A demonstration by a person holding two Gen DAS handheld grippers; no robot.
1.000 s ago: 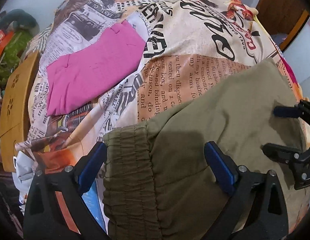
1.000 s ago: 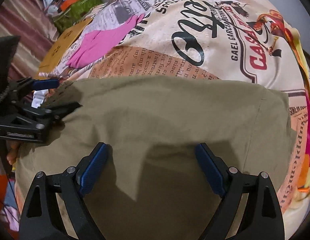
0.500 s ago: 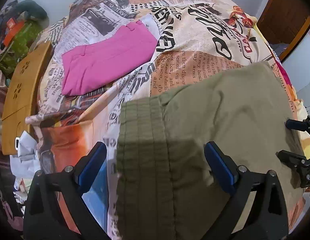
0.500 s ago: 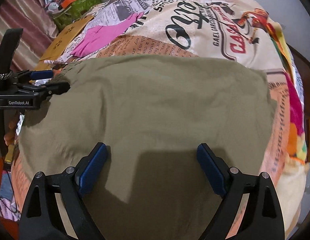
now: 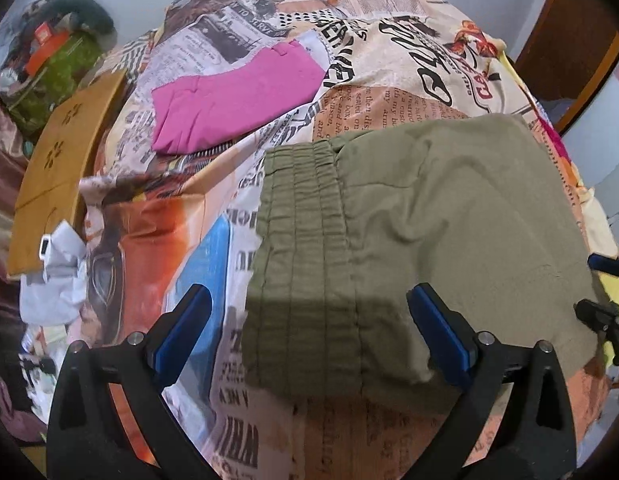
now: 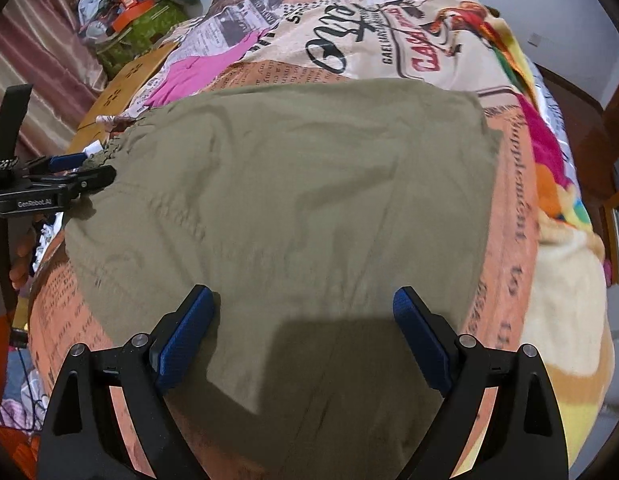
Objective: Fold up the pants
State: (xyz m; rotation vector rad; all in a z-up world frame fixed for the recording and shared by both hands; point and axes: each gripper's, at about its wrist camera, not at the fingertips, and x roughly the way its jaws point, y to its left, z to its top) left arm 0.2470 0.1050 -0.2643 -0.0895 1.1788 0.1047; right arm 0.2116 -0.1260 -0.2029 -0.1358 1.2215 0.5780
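Olive green pants [image 5: 409, 232] lie folded flat on the printed bedspread [image 5: 389, 64], elastic waistband [image 5: 301, 240] at the left end. They also fill the middle of the right wrist view [image 6: 301, 200]. My left gripper [image 5: 309, 332] is open and empty above the waistband's near edge, touching nothing. My right gripper [image 6: 305, 336] is open and empty above the near edge of the pants. Each gripper shows in the other's view: the left gripper at the left [image 6: 81, 170], the right gripper at the far right edge [image 5: 605, 284].
Folded pink pants [image 5: 237, 100] lie further back on the bed. A yellow wooden board [image 5: 57, 168] and white cloth [image 5: 57, 276] lie off the bed's left side. A green bag with clutter [image 6: 137, 24] sits at the back left. A wooden door frame [image 5: 565, 32] stands right.
Both grippers have drawn back and up from the pants. The pants now lie flat and free, with more bedspread showing in front of them.
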